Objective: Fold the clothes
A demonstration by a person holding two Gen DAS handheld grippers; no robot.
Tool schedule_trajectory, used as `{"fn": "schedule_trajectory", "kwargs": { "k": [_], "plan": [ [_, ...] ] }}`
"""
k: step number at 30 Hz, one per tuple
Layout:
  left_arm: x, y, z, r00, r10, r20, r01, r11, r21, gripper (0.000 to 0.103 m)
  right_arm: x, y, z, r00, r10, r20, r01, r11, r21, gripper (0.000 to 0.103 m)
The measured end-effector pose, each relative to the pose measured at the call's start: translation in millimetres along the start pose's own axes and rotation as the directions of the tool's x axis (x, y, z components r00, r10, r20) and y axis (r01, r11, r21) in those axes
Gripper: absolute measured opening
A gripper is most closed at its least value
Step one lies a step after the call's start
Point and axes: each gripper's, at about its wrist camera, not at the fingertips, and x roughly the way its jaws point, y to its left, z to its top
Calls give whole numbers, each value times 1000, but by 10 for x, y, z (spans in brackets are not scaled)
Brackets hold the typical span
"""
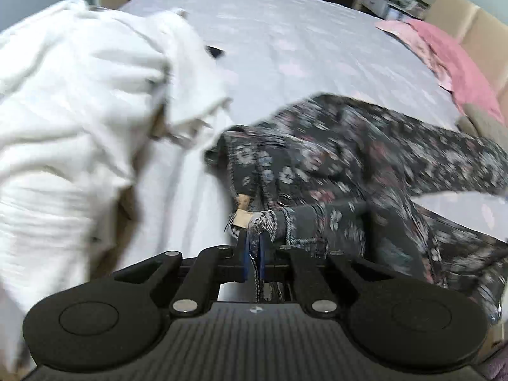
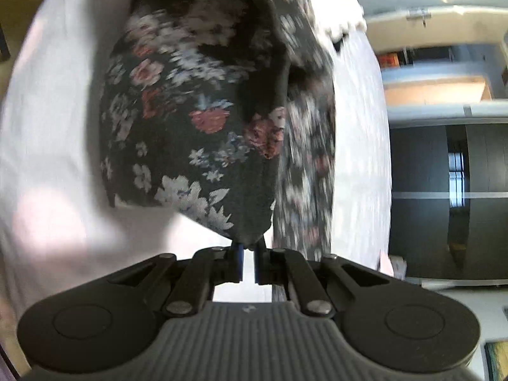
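A dark floral garment (image 1: pixel 349 165) lies crumpled on the bed, spreading to the right in the left wrist view. My left gripper (image 1: pixel 254 247) is shut on its edge near a tan label (image 1: pixel 243 214). In the right wrist view the same floral garment (image 2: pixel 197 111) hangs lifted above the bed sheet. My right gripper (image 2: pixel 249 249) is shut on its lower corner. Both views are blurred by motion.
A pile of white clothes (image 1: pixel 73 120) covers the left of the bed. The pale grey patterned sheet (image 1: pixel 285 50) stretches behind. A pink cloth (image 1: pixel 451 60) lies at the far right by cardboard boxes (image 1: pixel 470 22). Dark cabinets (image 2: pixel 444 200) stand beside the bed.
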Motion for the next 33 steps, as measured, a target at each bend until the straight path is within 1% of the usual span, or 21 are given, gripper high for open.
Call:
{"fn": "schedule_trajectory", "kwargs": {
  "k": [2, 4, 5, 8, 11, 13, 14, 16, 17, 20, 24, 26, 28, 29, 30, 31, 32, 33],
  "plan": [
    [-36, 31, 35, 997, 80, 15, -80, 996, 36, 4, 6, -50, -162, 998, -12, -58, 13, 1000, 21, 6],
    [-36, 54, 59, 988, 155, 14, -156, 985, 81, 4, 19, -106, -318, 993, -17, -114, 22, 999, 47, 6],
    [-24, 76, 69, 984, 176, 2, -176, 980, 91, 4, 25, -128, -382, 991, -3, -135, 12, 998, 67, 6],
    [56, 186, 93, 974, 223, -35, -219, 971, 100, 4, 34, -139, -496, 985, 57, -164, -39, 993, 110, 6],
    [160, 244, 63, 972, 223, -75, -216, 972, 97, 5, 76, -50, -472, 979, 96, -179, -80, 993, 90, 7],
    [211, 263, 24, 975, 200, -100, -192, 978, 85, 8, 50, -67, -482, 977, 132, -166, -111, 985, 129, 8],
    [214, 263, 8, 975, 202, -93, -194, 977, 90, 9, 21, -94, -511, 977, 144, -158, -119, 980, 157, 8],
    [188, 242, -27, 972, 230, -54, -223, 968, 115, 9, -36, -222, -582, 980, 142, -143, -106, 967, 231, 9],
    [167, 230, -42, 971, 237, -39, -231, 965, 124, 11, -57, -279, -607, 981, 141, -136, -100, 958, 269, 9],
    [84, 183, -79, 972, 233, -5, -230, 963, 144, 20, -8, -440, -682, 982, 147, -119, -93, 922, 376, 11],
    [65, 109, -87, 977, 214, 3, -211, 964, 160, 24, -27, -671, -777, 987, 143, -71, -82, 833, 547, 11],
    [105, 75, -76, 976, 217, 1, -214, 963, 165, 25, 1, -814, -779, 992, 116, -44, -65, 785, 616, 16],
    [153, 51, -69, 976, 217, -5, -213, 964, 161, 26, 59, -897, -705, 994, 110, -22, -68, 746, 663, 25],
    [178, 40, -66, 976, 216, -9, -212, 964, 158, 26, 89, -938, -668, 994, 106, -11, -70, 725, 685, 27],
    [203, 30, -63, 976, 215, -12, -211, 965, 154, 26, 121, -975, -626, 995, 105, 1, -75, 706, 704, 28],
    [229, 22, -59, 977, 213, -15, -208, 967, 149, 26, 164, -997, -565, 993, 113, 16, -91, 697, 712, 30],
    [255, 16, -53, 978, 208, -18, -203, 969, 143, 26, 213, -1017, -503, 991, 126, 34, -112, 684, 720, 31],
    [282, 10, -47, 979, 203, -21, -199, 970, 137, 26, 284, -1037, -437, 987, 151, 63, -148, 663, 734, 33]
  ]
}}
